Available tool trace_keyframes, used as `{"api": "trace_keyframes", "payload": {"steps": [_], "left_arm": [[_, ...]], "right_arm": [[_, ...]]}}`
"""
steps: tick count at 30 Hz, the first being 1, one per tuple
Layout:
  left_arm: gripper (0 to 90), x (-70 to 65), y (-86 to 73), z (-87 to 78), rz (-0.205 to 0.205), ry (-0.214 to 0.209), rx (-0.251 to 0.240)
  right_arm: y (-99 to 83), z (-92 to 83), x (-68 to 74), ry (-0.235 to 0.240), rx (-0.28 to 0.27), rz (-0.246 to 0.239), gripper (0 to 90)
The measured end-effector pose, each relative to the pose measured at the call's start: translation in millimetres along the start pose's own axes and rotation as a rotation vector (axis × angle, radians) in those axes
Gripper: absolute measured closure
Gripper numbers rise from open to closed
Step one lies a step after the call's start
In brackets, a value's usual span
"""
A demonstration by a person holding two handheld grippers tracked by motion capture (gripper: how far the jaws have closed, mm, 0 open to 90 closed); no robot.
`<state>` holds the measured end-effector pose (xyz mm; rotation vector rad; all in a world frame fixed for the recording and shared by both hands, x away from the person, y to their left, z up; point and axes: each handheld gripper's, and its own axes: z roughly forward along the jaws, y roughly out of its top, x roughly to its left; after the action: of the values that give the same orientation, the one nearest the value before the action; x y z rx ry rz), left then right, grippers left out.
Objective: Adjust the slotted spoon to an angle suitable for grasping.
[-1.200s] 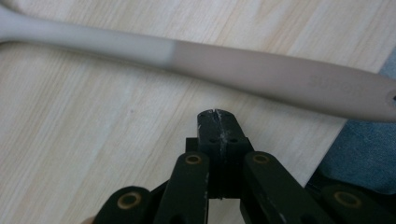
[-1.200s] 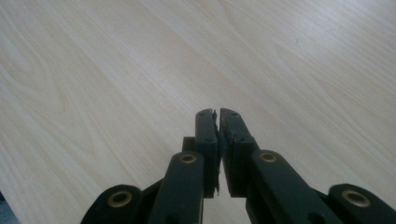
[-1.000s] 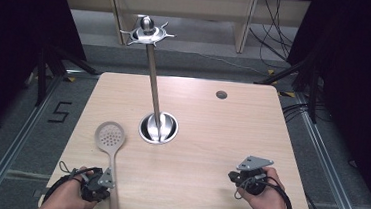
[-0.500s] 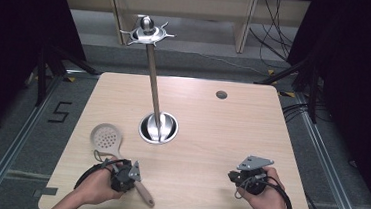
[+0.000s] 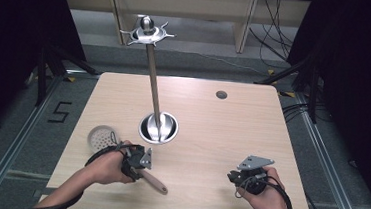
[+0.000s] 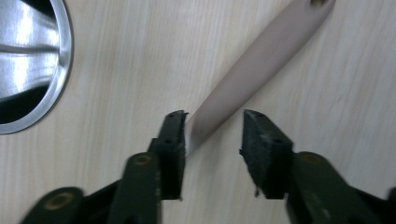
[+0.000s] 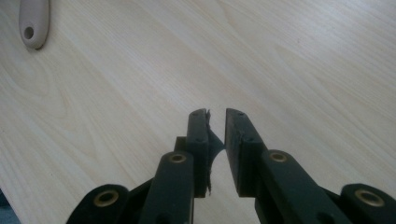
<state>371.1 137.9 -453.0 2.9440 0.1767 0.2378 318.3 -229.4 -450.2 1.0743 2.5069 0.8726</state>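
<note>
Skimmer spoon (image 5: 136, 163) flat on table (image 5: 211, 131), under left gripper (image 5: 136, 162). Perforated round head (image 5: 101, 138) sticking out on gripper's far-left side in high view, pale handle (image 6: 252, 65) running out other way toward near table edge, hang-hole end (image 5: 163, 189) past the jaws. In left gripper view, handle passing between jaws on a slant: touching inner face of left-hand pad (image 6: 175, 140), clear gap to right-hand pad (image 6: 261, 144). Jaws spread, just been opening, handle still between them but not pinched. Left hand (image 5: 106, 166) wrapped round gripper body.

Steel stand base (image 5: 158, 128) just beyond left gripper, rim also at upper left corner of left gripper view. Tall pole (image 5: 153, 84) rising from base, hook ring (image 5: 147, 30) at top.

Right gripper (image 5: 248, 177) well apart from spoon, held in right hand (image 5: 266, 196) near table's front right. Jaws slightly parted, narrow gap, just been opening, nothing between them, bare wood below. Handle's holed tip (image 7: 33, 23) at far upper left of right gripper view.

Small dark hole (image 5: 221, 94) in table, far side.
</note>
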Motion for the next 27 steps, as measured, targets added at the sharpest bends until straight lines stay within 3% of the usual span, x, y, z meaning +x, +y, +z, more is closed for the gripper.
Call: {"api": "trace_keyframes", "payload": {"steps": [3, 5, 7, 8, 9, 10, 13, 19, 20, 21, 25, 26, 27], "left_arm": [[47.9, 8.5, -1.0, 5.6, 0.043, -0.041, 0.042], [46.5, 11.8, -0.5, 9.1, 0.079, -0.042, 0.05], [44.5, 12.3, 0.4, 11.4, 0.083, -0.056, 0.061], [43.4, 13.3, 1.7, 11.9, 0.1, -0.059, 0.067], [42.8, 12.9, 2.4, 13.7, 0.099, -0.068, 0.059], [42.3, 13.8, 5.0, 15.8, 0.127, -0.079, 0.058], [43.0, 15.8, 8.7, 19.9, 0.159, -0.092, 0.061], [45.7, 18.0, 11.7, 27.1, 0.185, -0.119, 0.076], [46.7, 19.2, 12.1, 28.0, 0.186, -0.125, 0.073], [47.6, 19.2, 12.1, 28.0, 0.186, -0.125, 0.073], [51.3, 21.2, 13.2, 32.4, 0.201, -0.14, 0.073], [53.7, 22.0, 13.7, 32.8, 0.203, -0.151, 0.073], [54.0, 22.0, 13.7, 32.8, 0.203, -0.151, 0.073]], "right_arm": [[-0.2, 0.8, 1.1, -0.001, -0.02, 0.025, 79.3], [-0.9, 0.4, 0.4, 0.002, -0.01, 0.024, 78.9], [-1.1, 1.2, -2.0, -0.001, -0.015, 0.006, 78.4], [-1.5, 1.0, -0.7, 0.008, -0.004, 0.03, 78.2], [-1.4, 1.3, -1.0, 0.007, -0.005, 0.027, 78.1], [-0.8, 0.6, 0.4, 0.02, 0.001, 0.05, 77.8], [-1.3, 2.9, 1.0, 0.012, -0.022, 0.045, 77.7], [-1.8, 2.6, 0.0, 0.009, -0.011, 0.029, 77.4], [-1.5, 3.9, -3.3, 0.004, -0.03, -0.019, 77.2], [-1.6, 4.3, -3.7, 0.004, -0.032, -0.026, 77.3], [-1.4, 4.3, -3.6, 0.003, -0.031, -0.025, 77.2], [-1.8, 2.1, 0.2, 0.017, 0.002, 0.031, 77.1], [-1.8, 1.9, -0.2, 0.018, 0.005, 0.023, 77.1]]}}
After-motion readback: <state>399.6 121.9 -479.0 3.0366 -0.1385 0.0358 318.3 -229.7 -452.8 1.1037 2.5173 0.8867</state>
